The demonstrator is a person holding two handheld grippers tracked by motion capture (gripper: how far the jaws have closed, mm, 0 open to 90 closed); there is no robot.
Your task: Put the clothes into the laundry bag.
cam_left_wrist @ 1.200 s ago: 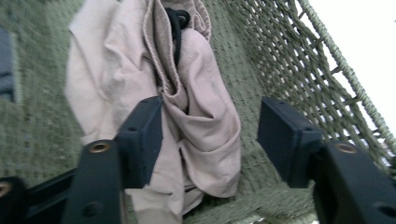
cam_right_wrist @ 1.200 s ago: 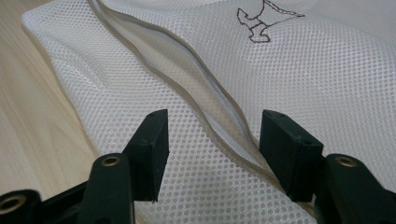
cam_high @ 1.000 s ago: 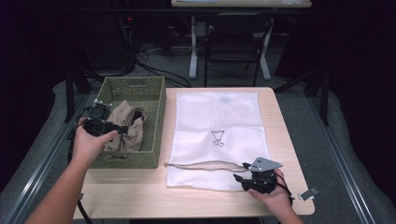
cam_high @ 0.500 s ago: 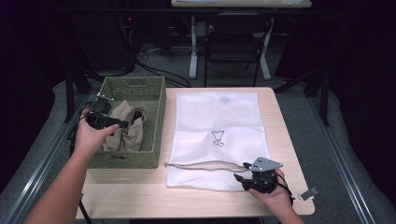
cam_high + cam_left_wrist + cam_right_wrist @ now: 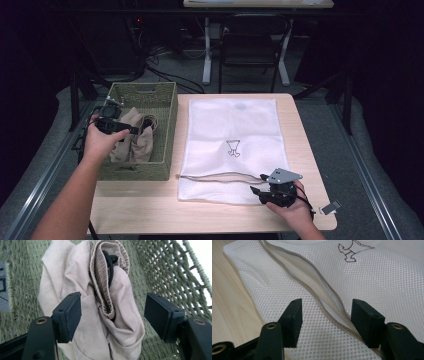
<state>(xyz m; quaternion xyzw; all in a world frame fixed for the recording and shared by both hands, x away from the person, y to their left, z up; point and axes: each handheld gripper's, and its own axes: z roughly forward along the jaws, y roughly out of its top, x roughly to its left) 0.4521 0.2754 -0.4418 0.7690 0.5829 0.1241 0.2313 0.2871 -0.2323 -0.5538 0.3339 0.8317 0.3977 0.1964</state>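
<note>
1. Shorts (image 5: 100,305), beige and crumpled, lie in the green woven basket (image 5: 165,107) on the table's left side, a black drawstring loop (image 5: 110,267) poking from the ribbed waistband.
2. Left gripper (image 5: 112,315) hangs just over that heap, jaws spread wide on either side of the waistband, neither pad pressing the cloth, so nothing is grasped.
3. From the high view, the left gripper (image 5: 117,125) sits inside the basket's left half, and the hand behind it comes in over the basket's left wall.
4. Mesh bag (image 5: 232,145), white with a small printed figure (image 5: 233,148), lies flat on the table (image 5: 150,210) just right of the basket.
5. Bag's zip (image 5: 317,282) gapes along the near edge.
6. Right gripper (image 5: 325,317) rests low at the bag's near right corner, jaws apart straddling the zip edge, nothing pinched.
7. From above, the right gripper (image 5: 270,192) points left across that corner.
8. Small grey tag (image 5: 331,207) lies by the table's right edge, near the right hand.
</note>
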